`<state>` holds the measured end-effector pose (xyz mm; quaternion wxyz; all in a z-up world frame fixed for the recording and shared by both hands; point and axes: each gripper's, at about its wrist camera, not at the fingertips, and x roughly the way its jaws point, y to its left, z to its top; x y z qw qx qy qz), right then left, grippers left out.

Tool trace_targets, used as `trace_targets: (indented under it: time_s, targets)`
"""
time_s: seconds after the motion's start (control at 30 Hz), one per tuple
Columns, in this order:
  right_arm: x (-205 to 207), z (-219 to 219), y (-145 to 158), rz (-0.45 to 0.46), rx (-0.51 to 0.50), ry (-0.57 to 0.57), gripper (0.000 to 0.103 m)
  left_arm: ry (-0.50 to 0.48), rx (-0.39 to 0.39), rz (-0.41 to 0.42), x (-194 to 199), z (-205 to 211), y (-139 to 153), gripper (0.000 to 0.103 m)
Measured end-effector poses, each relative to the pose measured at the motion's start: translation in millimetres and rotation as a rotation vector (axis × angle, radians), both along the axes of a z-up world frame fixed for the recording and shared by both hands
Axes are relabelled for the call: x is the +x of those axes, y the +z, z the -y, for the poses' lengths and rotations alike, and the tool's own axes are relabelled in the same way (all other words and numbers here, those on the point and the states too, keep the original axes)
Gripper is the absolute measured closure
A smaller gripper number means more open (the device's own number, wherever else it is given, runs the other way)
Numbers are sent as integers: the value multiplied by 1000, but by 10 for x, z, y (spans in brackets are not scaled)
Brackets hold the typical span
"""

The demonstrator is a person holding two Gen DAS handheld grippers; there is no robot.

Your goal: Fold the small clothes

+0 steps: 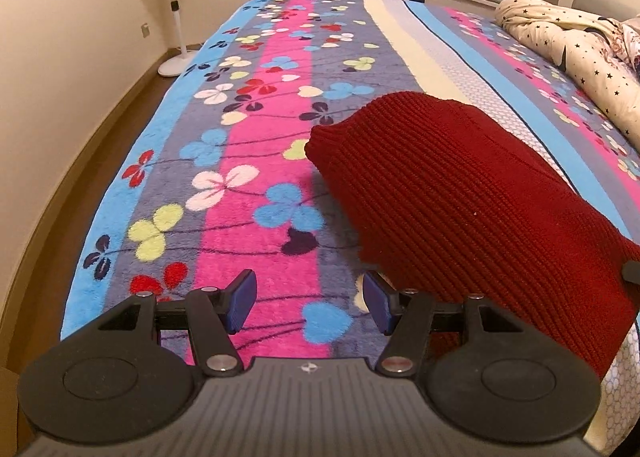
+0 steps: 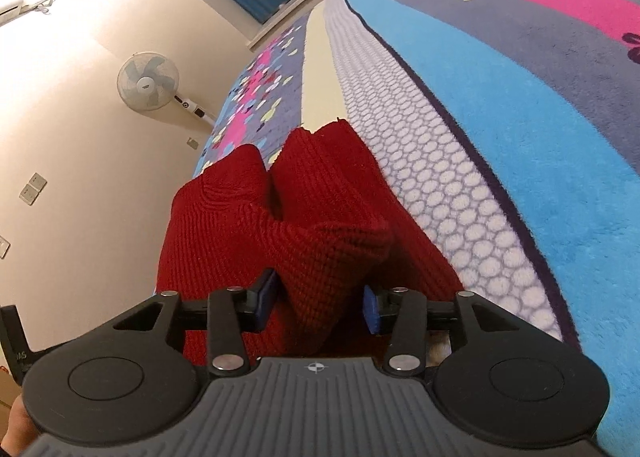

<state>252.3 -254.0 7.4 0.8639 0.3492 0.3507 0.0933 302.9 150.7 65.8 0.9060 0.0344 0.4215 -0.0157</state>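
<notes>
the left hand-held gripper (image 1: 310,303) hovers with its blue pads apart and nothing between them, only the flowered blanket (image 1: 256,161) on the bed below; the red knit garment (image 1: 460,193) lies folded on the bed just ahead and to its right. the right hand-held gripper (image 2: 320,307) has its pads spread, with a bunched fold of the red knit garment (image 2: 316,253) sitting between them, the left pad touching it, the right pad apart from it
</notes>
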Motion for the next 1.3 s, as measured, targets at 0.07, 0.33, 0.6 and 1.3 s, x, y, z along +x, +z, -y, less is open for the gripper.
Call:
trace_targets:
  time_s: [0.07,0.33,0.6,1.3]
  targets:
    - [5,-5,5,-3,-4,-1,52,1,1,-1,1,-3,-2,39]
    - [73,-92,131,54,-68,30,74,7,-3,4,-9,-22,1,39]
    - [-185,-141,1004,373,-245,137,85,-7,-69,57,-95,-17,125,39]
    - [-45,308,164,-40,-157,75,69,-344,-129,18,-136,853,-71,61]
